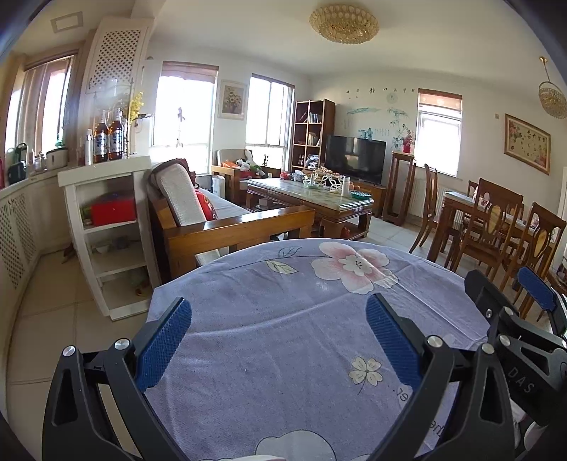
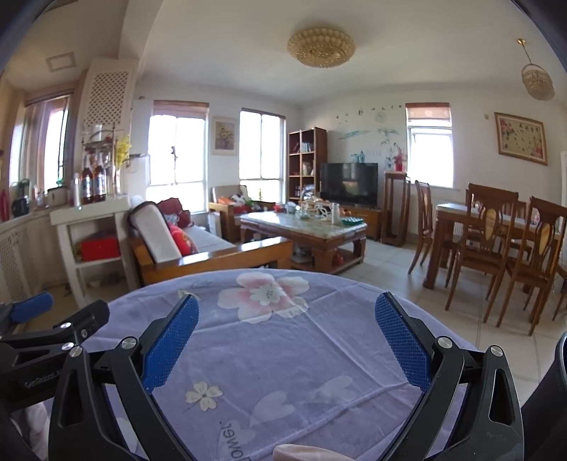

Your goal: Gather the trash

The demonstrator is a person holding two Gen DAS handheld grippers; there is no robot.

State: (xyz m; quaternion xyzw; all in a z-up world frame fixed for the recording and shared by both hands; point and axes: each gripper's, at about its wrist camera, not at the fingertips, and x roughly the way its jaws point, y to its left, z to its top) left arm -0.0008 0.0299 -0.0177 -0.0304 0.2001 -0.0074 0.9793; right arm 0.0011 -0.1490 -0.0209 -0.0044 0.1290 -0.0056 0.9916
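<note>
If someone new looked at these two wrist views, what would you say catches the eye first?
Most striking is the purple flowered cloth over the round table right in front, with its big pink flower near the far edge. Framing it are the left gripper and the right gripper, both open with blue pads and holding nothing. Beyond, a wooden sofa stands to the left and a gold ceiling lamp hangs overhead.

Cloth-covered table [image 2: 283,354] in front, sofa [image 2: 198,248] behind — coffee table [image 2: 304,230] beyond, dining chairs [image 2: 496,241] right.
</note>
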